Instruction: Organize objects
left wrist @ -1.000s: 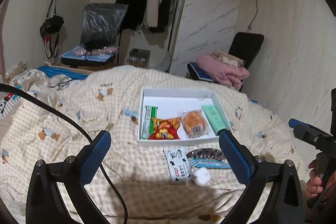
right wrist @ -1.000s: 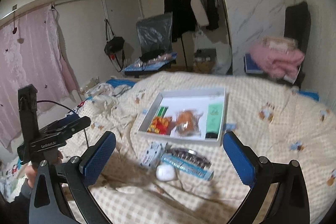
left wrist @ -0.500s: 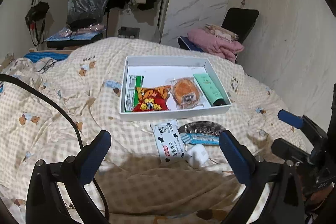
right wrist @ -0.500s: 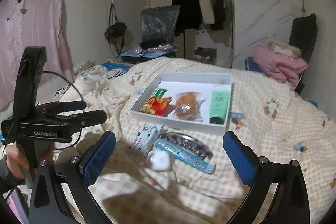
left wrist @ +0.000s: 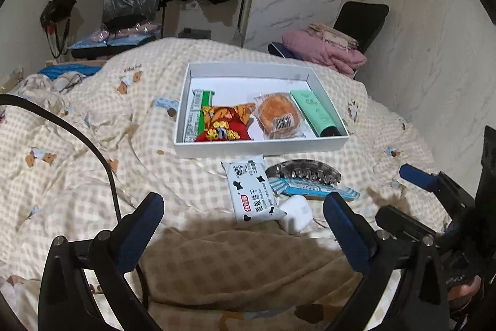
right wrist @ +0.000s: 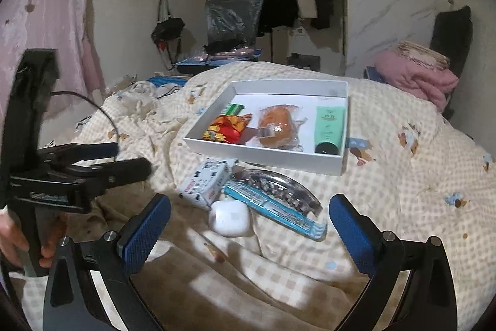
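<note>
left gripper [left wrist: 243, 211]: mine, jaws spread wide, nothing between them, hovering over the quilt [left wrist: 77, 176].
right gripper [right wrist: 249, 214]: mine too, released and empty, low over the bed.
loose items: just ahead of both tools; milk-print packet [left wrist: 252, 191], white earbud case [left wrist: 296, 213], blue strip pack [left wrist: 313, 190], dark hair claw [left wrist: 303, 172], all touching or overlapping.
white box [left wrist: 260, 146]: beyond the pile, already holds green bar, red snack bag [left wrist: 224, 126], wrapped bun [left wrist: 277, 115], green tube [left wrist: 316, 114].
step, my guess: pick one loose item, likely the case, nearest my right jaws.
tip: straddle its short sides, close gently, it looks smooth and may slip; lift clear of the packet edge.
risk: soft quilt gives under pressure, don't push down.
</note>
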A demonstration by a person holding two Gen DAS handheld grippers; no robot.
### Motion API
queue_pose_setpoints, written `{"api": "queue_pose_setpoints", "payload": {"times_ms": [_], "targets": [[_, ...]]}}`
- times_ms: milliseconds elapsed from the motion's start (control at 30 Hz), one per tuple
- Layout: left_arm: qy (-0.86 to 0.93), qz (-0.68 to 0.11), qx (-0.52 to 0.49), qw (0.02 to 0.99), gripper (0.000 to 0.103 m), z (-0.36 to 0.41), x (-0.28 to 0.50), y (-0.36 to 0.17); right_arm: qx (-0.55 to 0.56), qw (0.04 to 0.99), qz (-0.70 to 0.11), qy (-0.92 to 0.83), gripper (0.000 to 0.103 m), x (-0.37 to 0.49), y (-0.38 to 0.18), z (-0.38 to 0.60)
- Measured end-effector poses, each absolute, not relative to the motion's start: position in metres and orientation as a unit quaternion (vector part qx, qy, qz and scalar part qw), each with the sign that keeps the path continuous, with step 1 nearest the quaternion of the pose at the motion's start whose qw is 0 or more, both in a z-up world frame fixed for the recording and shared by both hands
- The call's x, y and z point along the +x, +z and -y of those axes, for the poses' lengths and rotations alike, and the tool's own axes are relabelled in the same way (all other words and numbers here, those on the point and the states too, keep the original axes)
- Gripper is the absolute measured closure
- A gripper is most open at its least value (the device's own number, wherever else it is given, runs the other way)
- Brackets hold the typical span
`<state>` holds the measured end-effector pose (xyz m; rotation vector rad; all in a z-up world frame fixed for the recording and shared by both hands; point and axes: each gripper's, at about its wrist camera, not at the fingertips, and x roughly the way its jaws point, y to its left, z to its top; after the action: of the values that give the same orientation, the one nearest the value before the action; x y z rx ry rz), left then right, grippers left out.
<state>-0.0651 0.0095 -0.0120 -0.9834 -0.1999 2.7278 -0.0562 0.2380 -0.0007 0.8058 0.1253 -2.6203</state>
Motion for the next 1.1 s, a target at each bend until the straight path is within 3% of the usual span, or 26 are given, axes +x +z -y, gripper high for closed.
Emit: {"api": "queue_pose_setpoints", "payload": {"times_ms": [433, 900, 1100], "targets": [[0.969, 0.064, -0.234, 0.043, 0.000, 0.001, -0.020, 0.016, 0.244, 0.170, -0.076, -0.952, 0.001, -0.032, 0.007, -0.233], [0.967, 0.037, -0.245, 0.059, 0.000, -0.015, -0.026, 0.013, 0.263, 0.110, -0.126, -0.950, 0.001, -0.039, -0.002, -0.225], [0.968, 0.010, -0.248, 0.025, 0.000, -0.020, -0.028, 0.010, 0.270, 0.093, -0.134, -0.949, 0.001, -0.040, -0.005, -0.225]]}}
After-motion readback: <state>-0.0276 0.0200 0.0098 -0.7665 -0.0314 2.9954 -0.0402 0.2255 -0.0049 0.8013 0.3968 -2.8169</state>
